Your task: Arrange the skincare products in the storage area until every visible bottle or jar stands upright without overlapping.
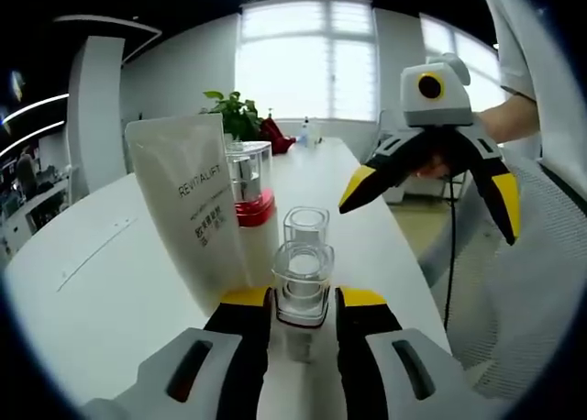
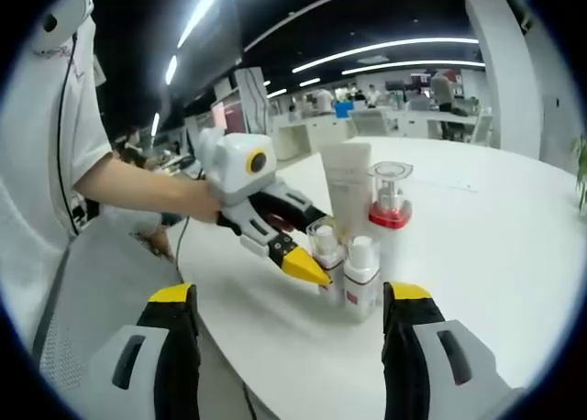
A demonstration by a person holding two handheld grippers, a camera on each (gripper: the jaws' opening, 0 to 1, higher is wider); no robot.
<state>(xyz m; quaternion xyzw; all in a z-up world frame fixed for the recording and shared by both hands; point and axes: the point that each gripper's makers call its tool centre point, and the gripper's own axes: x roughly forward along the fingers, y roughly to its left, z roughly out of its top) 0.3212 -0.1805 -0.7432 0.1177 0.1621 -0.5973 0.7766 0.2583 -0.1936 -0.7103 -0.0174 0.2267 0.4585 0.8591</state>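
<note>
left tool (image 1: 304,312) gripping upright bottle (image 1: 303,287)

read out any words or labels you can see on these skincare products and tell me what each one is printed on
"REVITALIFT": on the tall white tube, left gripper view.
Smaller dark lines beneath it on that tube: too blurred to read.
Red band low on the small white bottle, right gripper view: too small to read.
Tall white tube, right gripper view: its print is too faint to read.
Clear bottle with the red collar: no text visible.
</note>
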